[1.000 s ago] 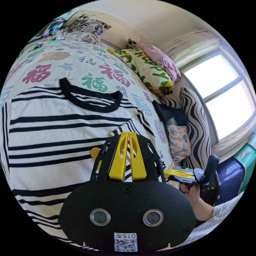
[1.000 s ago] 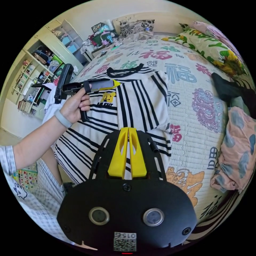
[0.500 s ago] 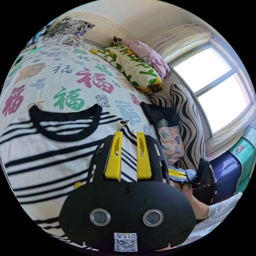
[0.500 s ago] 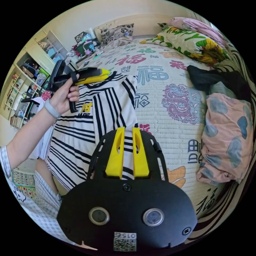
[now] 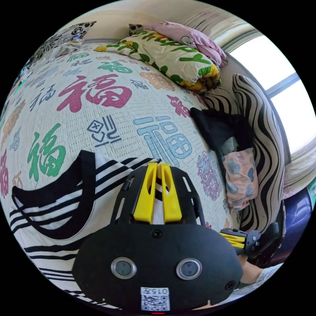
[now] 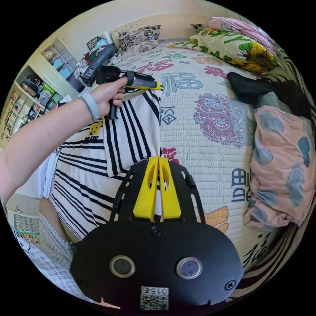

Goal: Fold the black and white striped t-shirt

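The left gripper (image 5: 157, 166) has its yellow fingers (image 5: 146, 192) pressed together on the shoulder corner of the striped t-shirt (image 5: 52, 210), a strip of striped cloth showing between them; seen from the right gripper view, the same gripper (image 6: 154, 86) sits in a hand (image 6: 107, 93) with its tips at the top corner of the folded-over panel. The right gripper (image 6: 158, 161) has its fingers (image 6: 170, 192) drawn together too, over the edge of the t-shirt (image 6: 98, 158) lower down, with white cloth showing in the narrow gap between them, though whether they truly bite the cloth cannot be told for sure. In the left gripper view the right gripper (image 5: 232, 237) shows low at the near edge of the bed. The t-shirt lies flat on the bed (image 6: 210, 144) toward its near edge, one side folded over so its stripes run lengthwise, the black collar (image 5: 49, 197) beside the left gripper. A bedspread (image 5: 98, 108) with large coloured characters covers the bed. Beyond the shirt, by the far side edge, lie a black garment (image 6: 253, 89) and a pink spotted bundle (image 6: 279, 164); a flowered pillow (image 5: 177, 59) sits toward the head, a window (image 5: 286, 89) beyond
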